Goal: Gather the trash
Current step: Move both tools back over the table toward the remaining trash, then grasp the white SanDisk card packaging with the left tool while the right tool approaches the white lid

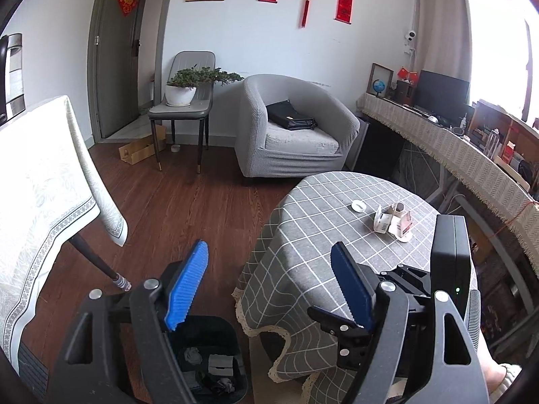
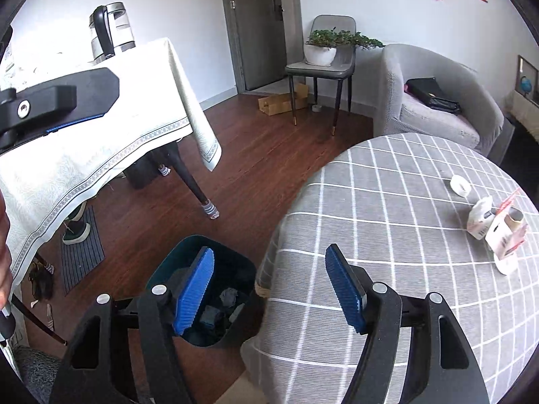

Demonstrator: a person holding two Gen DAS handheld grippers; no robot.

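A dark trash bin (image 1: 215,357) stands on the floor beside the round table (image 1: 323,208); it holds crumpled grey trash and also shows in the right wrist view (image 2: 215,303). On the table lie a small white cap (image 1: 358,206), a crumpled white carton (image 1: 382,223) and a torn box (image 1: 402,225); they also show in the right wrist view as the cap (image 2: 460,185), the carton (image 2: 480,217) and the box (image 2: 507,235). My left gripper (image 1: 269,289) is open and empty above the bin and the table edge. My right gripper (image 2: 269,291) is open and empty, between bin and table.
A white-clothed table (image 2: 101,128) with a kettle (image 2: 109,30) stands to the left. A grey armchair (image 1: 293,128) with a black bag, a chair with a potted plant (image 1: 185,87) and a cardboard box (image 1: 141,149) are at the back. A long desk (image 1: 454,148) runs along the right.
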